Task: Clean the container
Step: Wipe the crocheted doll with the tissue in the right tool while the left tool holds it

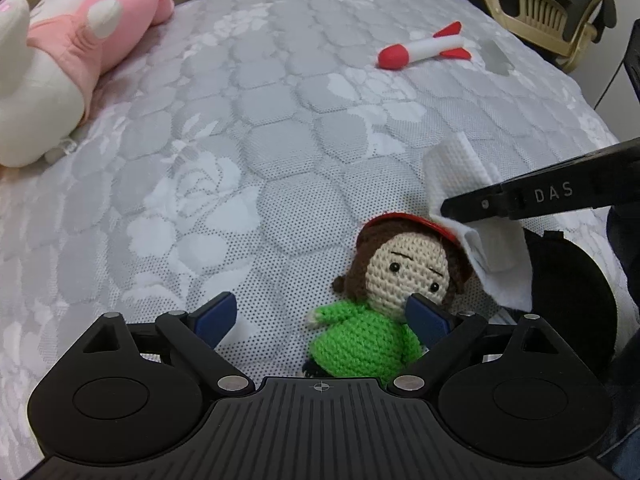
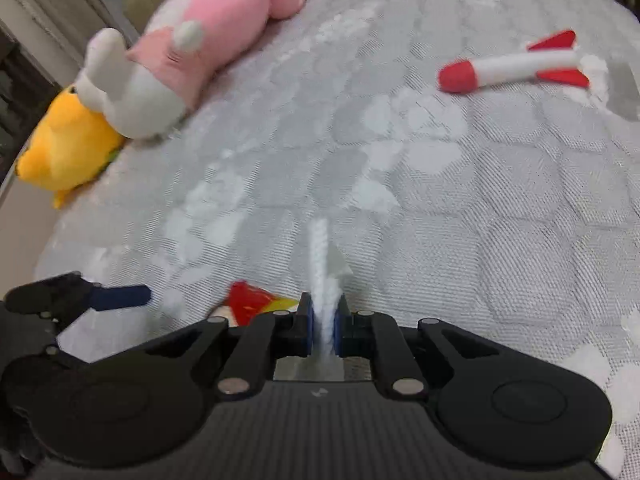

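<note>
Evidently the black round container (image 1: 568, 280), lying on the mattress just right of the green crocheted doll (image 1: 368, 320), is best steadied by the wide-open left gripper (image 1: 320, 316) before being wiped with the white cloth (image 2: 325, 280) pinched by the right gripper (image 2: 324, 320).

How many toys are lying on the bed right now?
4: a pink-and-white plush rabbit far left, a yellow plush beside it at the bed's edge, a red-and-white foam rocket far right, a green-bodied crochet doll near the left gripper. Others may be hidden.
</note>
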The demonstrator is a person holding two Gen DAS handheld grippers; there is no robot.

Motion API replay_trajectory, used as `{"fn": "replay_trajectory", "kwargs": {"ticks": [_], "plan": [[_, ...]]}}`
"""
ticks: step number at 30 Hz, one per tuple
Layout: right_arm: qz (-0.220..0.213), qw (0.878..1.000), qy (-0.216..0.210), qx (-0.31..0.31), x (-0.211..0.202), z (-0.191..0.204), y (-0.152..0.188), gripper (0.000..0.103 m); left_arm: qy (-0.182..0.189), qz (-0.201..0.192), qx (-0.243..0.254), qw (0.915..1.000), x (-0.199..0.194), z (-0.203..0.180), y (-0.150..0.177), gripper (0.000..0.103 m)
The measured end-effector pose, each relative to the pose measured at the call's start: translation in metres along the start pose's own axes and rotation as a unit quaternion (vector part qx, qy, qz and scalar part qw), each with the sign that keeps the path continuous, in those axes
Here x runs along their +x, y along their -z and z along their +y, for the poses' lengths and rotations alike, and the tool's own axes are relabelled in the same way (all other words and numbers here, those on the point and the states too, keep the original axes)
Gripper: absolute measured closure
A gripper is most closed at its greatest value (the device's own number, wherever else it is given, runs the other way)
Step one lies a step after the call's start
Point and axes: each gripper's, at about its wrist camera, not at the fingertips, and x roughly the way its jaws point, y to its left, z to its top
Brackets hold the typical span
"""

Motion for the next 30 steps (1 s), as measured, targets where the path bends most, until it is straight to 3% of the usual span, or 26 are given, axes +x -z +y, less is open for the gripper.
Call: {"fn": "replay_trajectory", "kwargs": {"ticks": [11,16,21,27,30], "plan": [[-0.008,1.000,-0.024,-0.003,-0.007,0.002,0.001,0.091,0.000,-0.002,0.004,1.0000,0.000,-0.001,-0.001,0.006],[-0.005,1.000,-0.022,-0.008,-0.006,0.006,0.002,0.091,0.039,-0.041,0.019,0.9982,-0.011,-0.006,-0.003,0.006],[-0.006,1.000,-0.019,-0.011,-0.008,0.008,0.004,0.091,0.026,-0.037,0.051,0.9976,-0.009,-0.017,0.001,0.006],[-0.013,0.999,-0.028,-0.007,-0.011,0.008,0.003,0.091,0.077,-0.061,0.060,0.9933,-0.012,-0.021,-0.002,0.006],[-0.022,0.998,-0.059,0.008,-0.015,0.008,0.002,0.091,0.033,-0.037,0.115,0.9922,0.013,-0.036,-0.003,0.006]]}}
